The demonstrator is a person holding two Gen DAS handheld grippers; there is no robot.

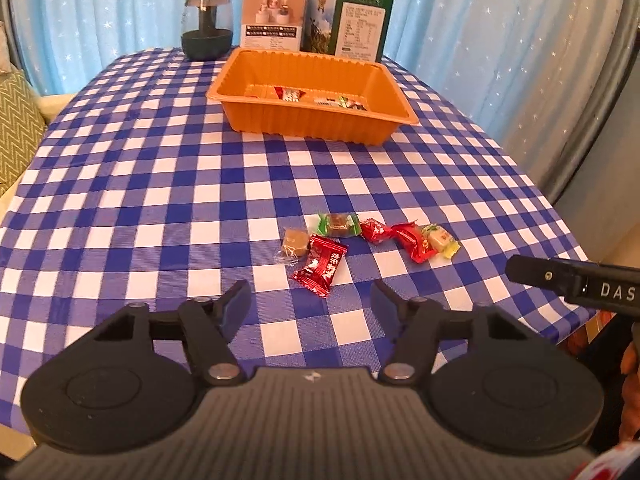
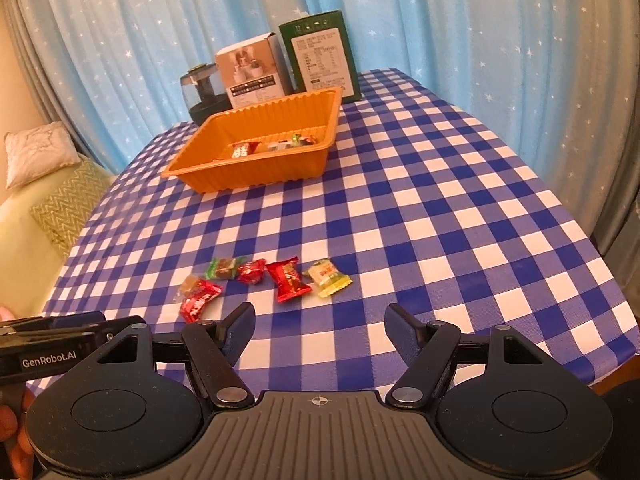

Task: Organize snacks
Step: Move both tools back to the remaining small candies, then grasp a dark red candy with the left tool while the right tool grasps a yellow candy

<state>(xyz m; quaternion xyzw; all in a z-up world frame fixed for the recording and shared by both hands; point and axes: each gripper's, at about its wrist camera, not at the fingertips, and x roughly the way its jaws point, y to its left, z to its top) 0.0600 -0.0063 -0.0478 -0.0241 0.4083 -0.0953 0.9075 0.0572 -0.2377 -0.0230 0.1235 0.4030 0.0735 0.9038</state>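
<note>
Several wrapped candies lie in a row on the blue checked tablecloth: a red one, a clear-wrapped brown one, a green one, two more red ones and a yellow-green one. They show in the right wrist view too, red and yellow-green. An orange tray at the far side holds a few candies. My left gripper is open, just short of the red candy. My right gripper is open, near the row.
A dark glass jar, a white box and a green box stand behind the tray. Blue starred curtains hang behind. A sofa with cushions is left of the table. The table edge runs at the right.
</note>
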